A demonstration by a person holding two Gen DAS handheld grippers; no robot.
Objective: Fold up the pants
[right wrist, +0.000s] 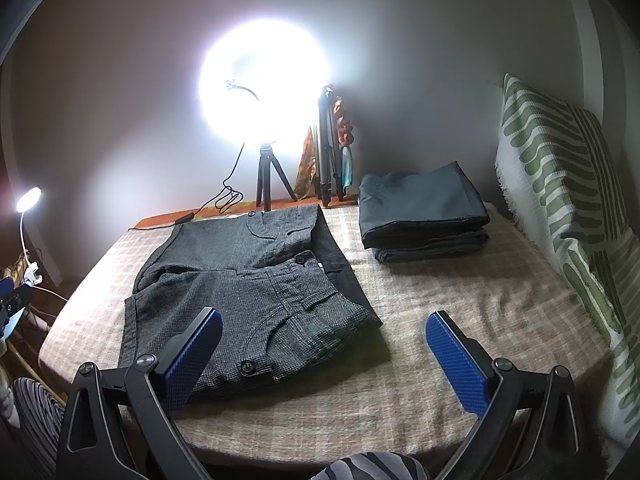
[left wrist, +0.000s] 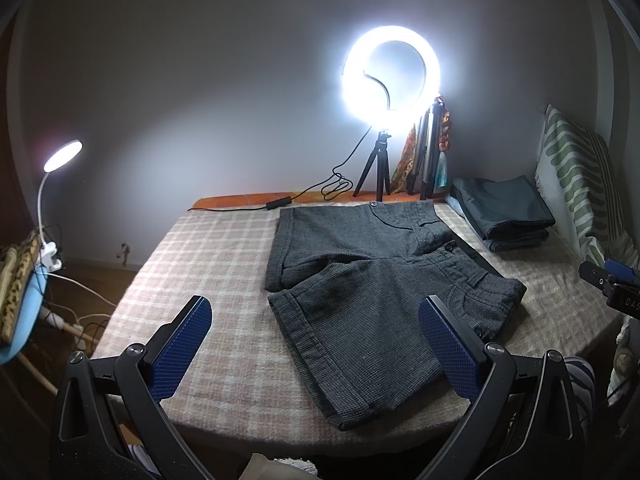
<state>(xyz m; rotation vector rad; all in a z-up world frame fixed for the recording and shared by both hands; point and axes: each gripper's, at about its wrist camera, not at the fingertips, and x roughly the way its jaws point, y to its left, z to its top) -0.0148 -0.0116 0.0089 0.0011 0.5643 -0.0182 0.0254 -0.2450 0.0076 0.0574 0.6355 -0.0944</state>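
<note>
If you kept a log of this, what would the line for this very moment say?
task: fold pants | left tool: open, empty | right tool: open, empty | grey shorts: spread flat on checked blanket, unfolded | folded stack: beside

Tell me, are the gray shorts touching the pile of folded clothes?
Apart. The right wrist view shows a strip of bare checked blanket between the gray shorts and the pile of folded clothes.
</note>
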